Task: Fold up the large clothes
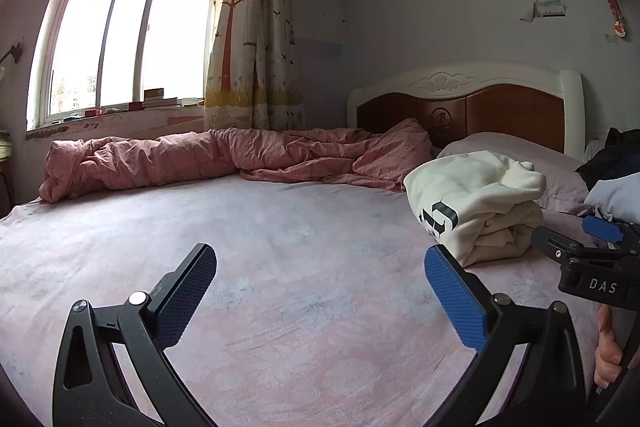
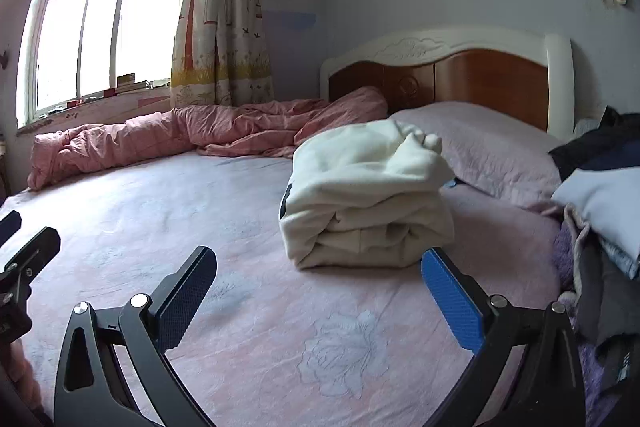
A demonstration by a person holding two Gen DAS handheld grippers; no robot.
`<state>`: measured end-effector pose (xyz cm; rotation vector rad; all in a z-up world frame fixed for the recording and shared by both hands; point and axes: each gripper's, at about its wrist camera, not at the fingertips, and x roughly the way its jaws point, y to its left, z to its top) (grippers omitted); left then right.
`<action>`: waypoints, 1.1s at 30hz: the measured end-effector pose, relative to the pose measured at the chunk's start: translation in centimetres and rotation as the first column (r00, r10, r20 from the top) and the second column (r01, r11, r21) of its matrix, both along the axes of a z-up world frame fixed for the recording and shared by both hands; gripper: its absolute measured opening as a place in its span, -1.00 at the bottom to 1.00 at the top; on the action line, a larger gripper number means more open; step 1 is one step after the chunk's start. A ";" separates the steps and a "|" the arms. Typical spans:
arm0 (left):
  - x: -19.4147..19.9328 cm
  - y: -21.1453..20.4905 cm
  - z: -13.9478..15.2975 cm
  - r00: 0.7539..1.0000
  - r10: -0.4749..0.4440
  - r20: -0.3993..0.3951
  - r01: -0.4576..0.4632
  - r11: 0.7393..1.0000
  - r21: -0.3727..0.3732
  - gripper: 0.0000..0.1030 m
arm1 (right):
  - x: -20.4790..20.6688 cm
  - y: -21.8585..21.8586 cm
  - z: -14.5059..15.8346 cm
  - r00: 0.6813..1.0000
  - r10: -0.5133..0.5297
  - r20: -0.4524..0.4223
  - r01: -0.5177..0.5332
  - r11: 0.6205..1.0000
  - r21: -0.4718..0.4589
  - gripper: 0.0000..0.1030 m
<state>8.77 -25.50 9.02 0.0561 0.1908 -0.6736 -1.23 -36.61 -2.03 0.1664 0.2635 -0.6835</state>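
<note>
- Pink bed sheet (image 2: 240,307) is spread bare, apparently kept as folding surface.
- Folded white garment (image 2: 368,195) is set near the pillow (image 2: 500,147), seemingly finished.
- Left hand-held gripper (image 1: 320,291) and right hand-held gripper (image 2: 320,291) are held wide open, nothing gripped.

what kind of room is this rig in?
Most likely a home bedroom: a bed with a carved headboard, a pink duvet bunched under a curtained window, and a folded white garment on the sheet.

Right tongs (image 2: 318,281) spread wide, empty; folded cream garment (image 2: 364,195) on pink bedsheet (image 2: 248,307) just ahead.
</note>
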 end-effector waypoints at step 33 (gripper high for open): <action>1.3 -0.1 -0.5 0.998 0.010 -0.069 -0.009 1.000 0.021 1.00 | 1.1 -0.3 -1.4 0.993 0.039 -0.115 -0.029 0.995 0.095 1.00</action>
